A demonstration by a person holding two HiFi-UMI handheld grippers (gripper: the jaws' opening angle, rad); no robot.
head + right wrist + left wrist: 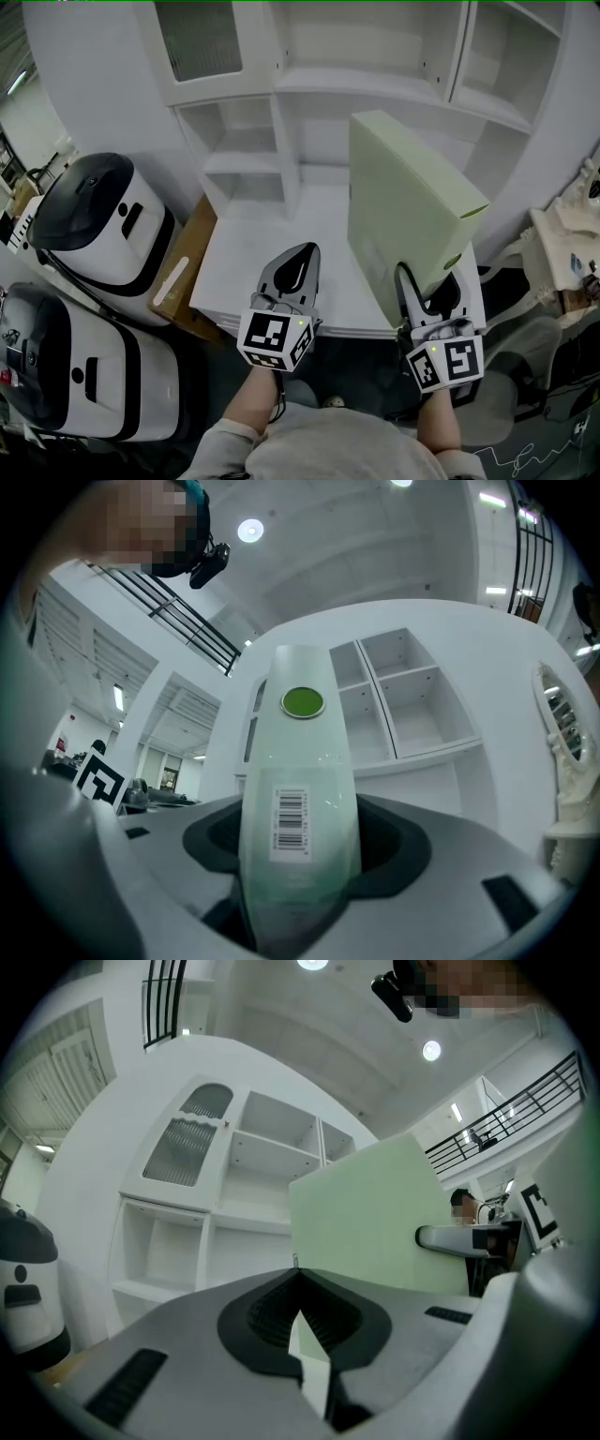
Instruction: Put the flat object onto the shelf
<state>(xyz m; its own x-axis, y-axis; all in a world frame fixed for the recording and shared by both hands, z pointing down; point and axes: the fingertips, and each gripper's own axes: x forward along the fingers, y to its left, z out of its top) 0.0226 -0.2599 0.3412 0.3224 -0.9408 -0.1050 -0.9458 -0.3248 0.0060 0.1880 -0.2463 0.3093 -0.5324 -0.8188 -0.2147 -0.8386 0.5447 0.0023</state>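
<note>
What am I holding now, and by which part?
The right gripper clamps the pale green flat box by its narrow bottom edge, near the barcode label. The left gripper holds nothing.

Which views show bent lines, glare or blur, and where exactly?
Left gripper view: strong fisheye, the white shelf unit bows. Right gripper view: the green box is soft at its near end; a ceiling lamp glares. Head view: even light, sharp.

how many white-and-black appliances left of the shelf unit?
2. One appliance sits beside the cardboard box left of the shelf unit; the other is nearer the person, at the head view's lower left. More may lie out of frame.
</note>
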